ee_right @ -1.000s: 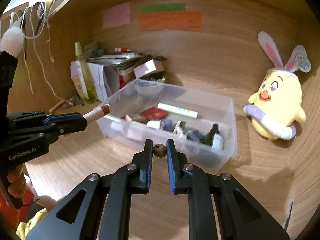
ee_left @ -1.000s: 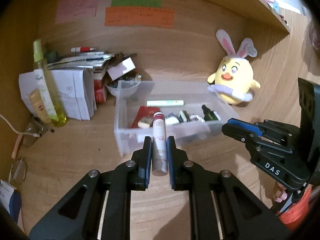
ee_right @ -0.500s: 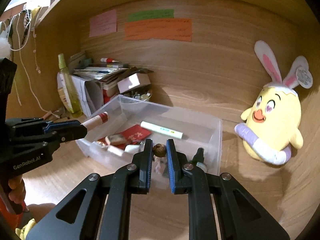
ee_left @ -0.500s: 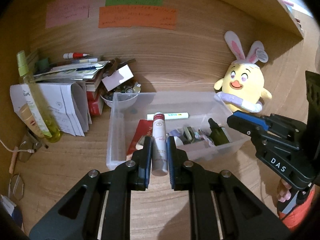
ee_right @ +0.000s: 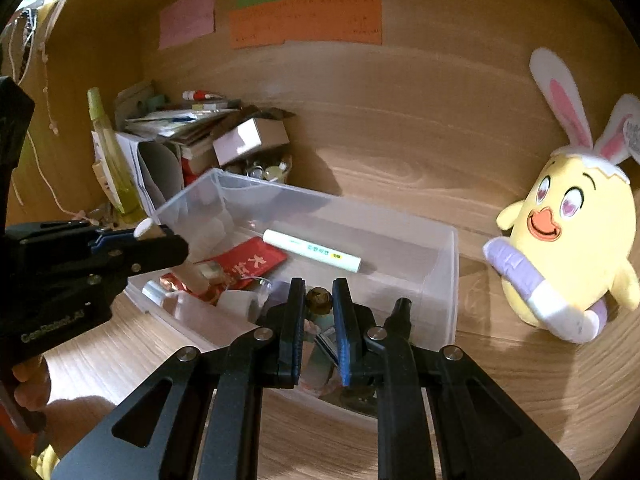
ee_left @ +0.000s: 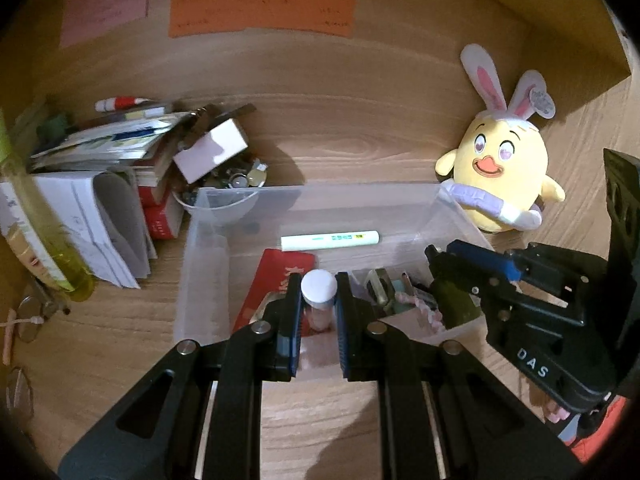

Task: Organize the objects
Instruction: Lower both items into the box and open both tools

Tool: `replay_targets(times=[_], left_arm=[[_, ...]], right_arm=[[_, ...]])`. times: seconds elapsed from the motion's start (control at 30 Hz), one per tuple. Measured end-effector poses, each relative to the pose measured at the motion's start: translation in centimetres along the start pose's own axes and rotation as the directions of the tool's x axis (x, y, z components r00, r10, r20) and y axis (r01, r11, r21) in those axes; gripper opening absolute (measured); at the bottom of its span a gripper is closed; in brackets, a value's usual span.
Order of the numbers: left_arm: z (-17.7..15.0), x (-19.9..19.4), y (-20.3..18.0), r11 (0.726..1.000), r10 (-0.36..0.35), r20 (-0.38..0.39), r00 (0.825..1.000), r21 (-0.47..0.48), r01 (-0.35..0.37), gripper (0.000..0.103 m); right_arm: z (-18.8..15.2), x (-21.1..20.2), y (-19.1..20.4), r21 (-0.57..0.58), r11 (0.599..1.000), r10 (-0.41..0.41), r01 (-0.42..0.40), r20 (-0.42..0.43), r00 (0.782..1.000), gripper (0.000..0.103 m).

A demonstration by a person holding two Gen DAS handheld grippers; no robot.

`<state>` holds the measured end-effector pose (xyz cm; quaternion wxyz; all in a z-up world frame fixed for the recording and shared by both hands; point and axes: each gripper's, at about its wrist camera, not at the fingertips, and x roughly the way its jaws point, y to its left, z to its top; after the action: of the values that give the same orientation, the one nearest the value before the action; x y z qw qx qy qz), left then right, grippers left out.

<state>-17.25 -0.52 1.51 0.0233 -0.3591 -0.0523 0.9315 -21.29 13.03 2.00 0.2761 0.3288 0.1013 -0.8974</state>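
Observation:
A clear plastic bin (ee_left: 208,240) (ee_right: 440,264) stands on the wooden desk, holding a pale green tube (ee_left: 330,240) (ee_right: 312,255), a red packet (ee_left: 280,276) (ee_right: 250,262), a dark green bottle (ee_left: 456,304) and small items. My left gripper (ee_left: 319,292) is shut on a white-capped pink tube (ee_left: 319,286), tipped down into the bin's front; it shows in the right wrist view (ee_right: 160,240). My right gripper (ee_right: 318,300) is shut on a small brown round object (ee_right: 319,299) over the bin's front right, and shows in the left wrist view (ee_left: 460,260).
A yellow chick plush with bunny ears (ee_left: 500,168) (ee_right: 568,240) sits right of the bin. Left of it are a stack of papers and books (ee_left: 104,152), a bowl of small metal items (ee_left: 228,188), a yellow-green spray bottle (ee_right: 112,168) and glasses (ee_left: 28,316).
Both grippers moved forward and down over the bin. The left one tipped its tube end-on, cap toward the camera, into the bin. The right one carried the brown object above the bin's contents.

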Motion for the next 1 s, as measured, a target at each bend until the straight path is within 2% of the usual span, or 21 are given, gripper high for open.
replay_targets(times=[0.3,0.53,0.63,0.7,0.8,0.87,1.0], left_arm=[[-0.1,2.7,-0.1,1.0,-0.01,-0.055,0.998,0.011,0.011,0.014],[-0.1,2.2,0.2,0.999,-0.038,-0.053,0.998,-0.005,0.038,0.015],[0.0,1.7,0.2,0.999,-0.043,-0.049,0.998,-0.011,0.042,0.023],[0.0,1.2,0.3,0.999,-0.041,-0.039,0.998,-0.014,0.041,0.025],[-0.1,0.2,0.4,0.999,-0.036,-0.027,0.999,-0.015,0.035,0.028],[-0.1,-0.4,0.6,0.999,-0.031,-0.016,0.999,-0.017,0.031,0.036],[-0.4,-1.8,0.6,1.0,-0.016,0.009,1.0,-0.015,0.016,0.043]], right_arm=[[-0.4,1.6,-0.8,0.029,1.0,0.003,-0.001,-0.055,0.998,0.013],[-0.4,1.6,-0.4,0.023,1.0,0.014,-0.012,-0.07,0.997,0.017],[-0.3,1.2,-0.1,0.015,1.0,0.014,-0.014,-0.063,0.998,0.021],[-0.3,0.7,0.1,0.011,1.0,0.019,-0.019,-0.056,0.998,0.023],[-0.1,-0.1,0.4,0.008,1.0,0.025,-0.025,-0.042,0.999,0.03],[0.0,-0.7,0.5,0.006,1.0,0.027,-0.026,-0.029,0.999,0.036],[-0.1,-2.0,0.8,0.003,0.999,0.031,-0.031,-0.009,0.999,0.044]])
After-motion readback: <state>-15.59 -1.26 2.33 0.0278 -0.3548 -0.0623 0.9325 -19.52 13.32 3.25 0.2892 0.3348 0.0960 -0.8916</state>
